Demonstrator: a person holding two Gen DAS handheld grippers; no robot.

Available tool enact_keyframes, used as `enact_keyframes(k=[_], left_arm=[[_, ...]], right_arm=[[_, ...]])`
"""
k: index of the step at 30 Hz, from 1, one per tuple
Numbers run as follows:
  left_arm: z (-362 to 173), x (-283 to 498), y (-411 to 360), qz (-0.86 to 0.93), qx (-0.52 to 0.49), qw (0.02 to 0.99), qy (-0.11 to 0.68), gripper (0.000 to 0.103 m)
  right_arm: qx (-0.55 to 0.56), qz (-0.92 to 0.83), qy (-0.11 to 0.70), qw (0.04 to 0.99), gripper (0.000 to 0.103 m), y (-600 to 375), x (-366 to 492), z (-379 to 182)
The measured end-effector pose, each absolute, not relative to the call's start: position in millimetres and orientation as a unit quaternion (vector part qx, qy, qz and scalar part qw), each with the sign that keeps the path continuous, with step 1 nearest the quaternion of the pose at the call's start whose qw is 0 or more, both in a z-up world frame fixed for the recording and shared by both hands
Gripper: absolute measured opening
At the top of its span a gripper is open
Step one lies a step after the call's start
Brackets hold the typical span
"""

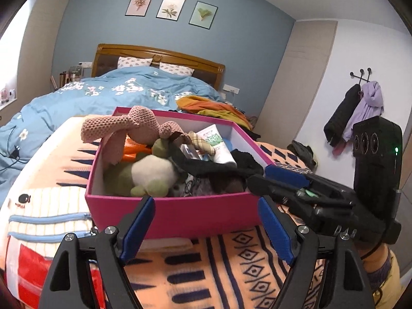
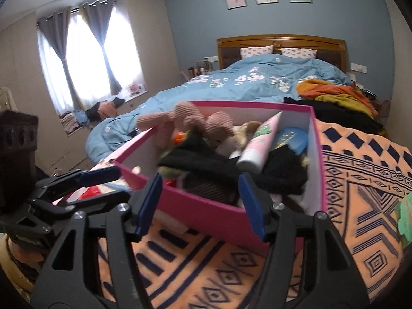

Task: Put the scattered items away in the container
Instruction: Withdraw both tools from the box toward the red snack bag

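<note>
Left wrist view is showing the left gripper (image 1: pixel 206 228) and right gripper (image 1: pixel 257 175) both hanging apart and empty at the pink box (image 1: pixel 167 215), already holding the toys and tube, so backing away level is likely avoiding nudging its rim.

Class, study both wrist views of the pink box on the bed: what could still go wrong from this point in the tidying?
1. The pink crocheted toy hangs over the rim of the pink box, so a nudge could tip it out.
2. The box sits on a soft patterned blanket and is heaped, so the white tube might slide.
3. Both the left gripper and the right gripper are open close to the box and could bump it.
</note>
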State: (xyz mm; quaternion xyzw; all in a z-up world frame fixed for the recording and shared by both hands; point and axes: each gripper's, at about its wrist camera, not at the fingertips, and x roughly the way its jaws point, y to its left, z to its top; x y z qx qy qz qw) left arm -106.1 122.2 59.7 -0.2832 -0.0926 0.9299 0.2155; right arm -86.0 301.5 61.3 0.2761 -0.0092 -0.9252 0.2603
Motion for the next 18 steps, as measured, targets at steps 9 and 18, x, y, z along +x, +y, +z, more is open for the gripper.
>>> enact_keyframes(k=[9, 18], left_arm=[[34.3, -58.7, 80.0, 0.933, -0.292, 0.196, -0.072, 0.084], [-1.9, -36.9, 3.3, 0.923, -0.338, 0.122, -0.137, 0.084]], right_arm=[[0.288, -0.902, -0.006, 0.322, 0.063, 276.3, -49.1, 41.0], [0.344, -0.858, -0.006, 0.381, 0.063, 224.8, -44.3, 1.3]])
